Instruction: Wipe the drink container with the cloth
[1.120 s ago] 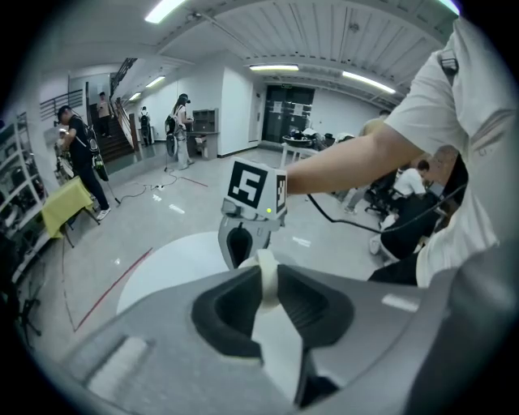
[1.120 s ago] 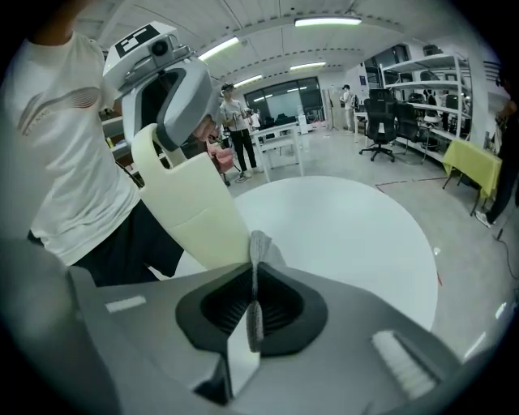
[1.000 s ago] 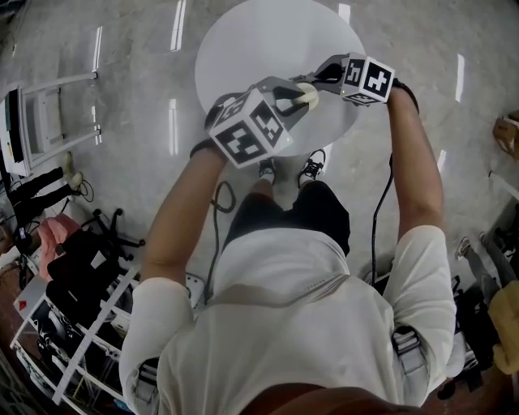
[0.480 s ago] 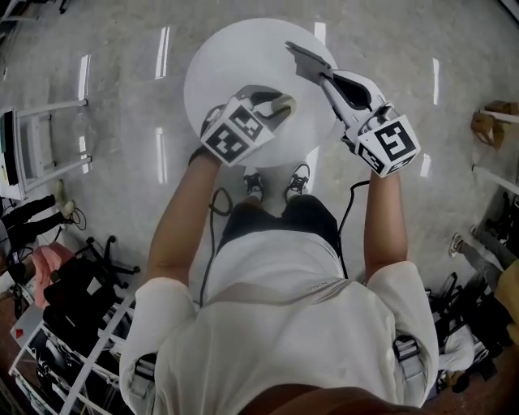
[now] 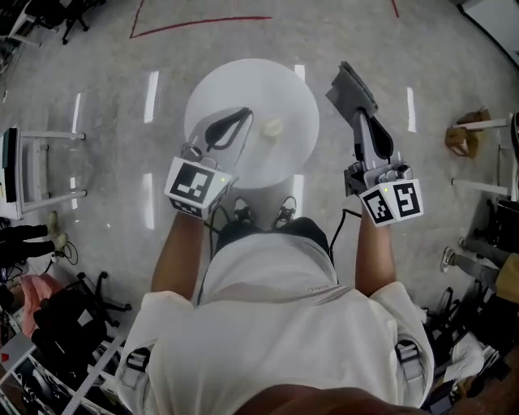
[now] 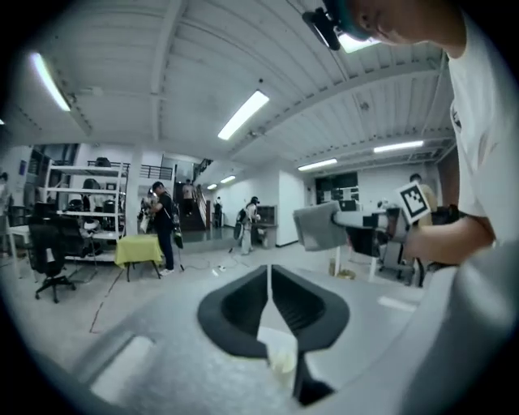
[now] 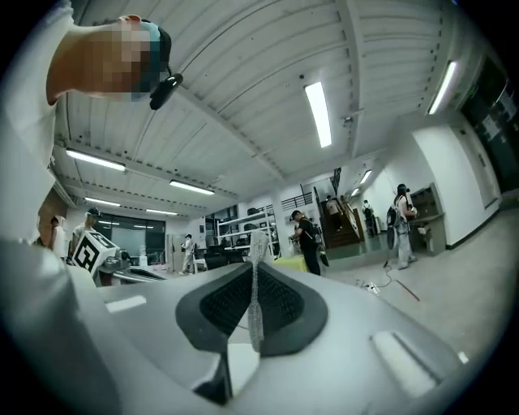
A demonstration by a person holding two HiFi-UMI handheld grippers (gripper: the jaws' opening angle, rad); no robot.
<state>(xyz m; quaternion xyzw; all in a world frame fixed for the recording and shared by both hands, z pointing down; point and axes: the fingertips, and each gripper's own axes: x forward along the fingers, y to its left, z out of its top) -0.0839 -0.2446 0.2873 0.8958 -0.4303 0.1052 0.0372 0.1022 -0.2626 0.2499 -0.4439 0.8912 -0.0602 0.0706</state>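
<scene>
My left claw [image 5: 243,115] is closing on nothing, jaws almost together. The container [image 5: 272,127] stands on the worktop [image 5: 251,81] just right of its tips. My right claw [image 5: 358,115] pinches the cloth [image 5: 350,87].

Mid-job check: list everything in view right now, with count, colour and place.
round table: 1, white, centre, in front of the person
drink container: 1, small, pale cream, on the table, just right of the left gripper's jaws
cloth: 1, grey, clamped in the right gripper, off the table's right edge
tape line: 1, red, on the floor beyond the table
rack: 1, white, floor at far left
bag: 1, brown, floor at far right
left gripper: 1, grey, black jaws, over the table; jaws closing, nearly together, gripping nothing
right gripper: 1, same colours, right of the table, shut on the cloth
</scene>
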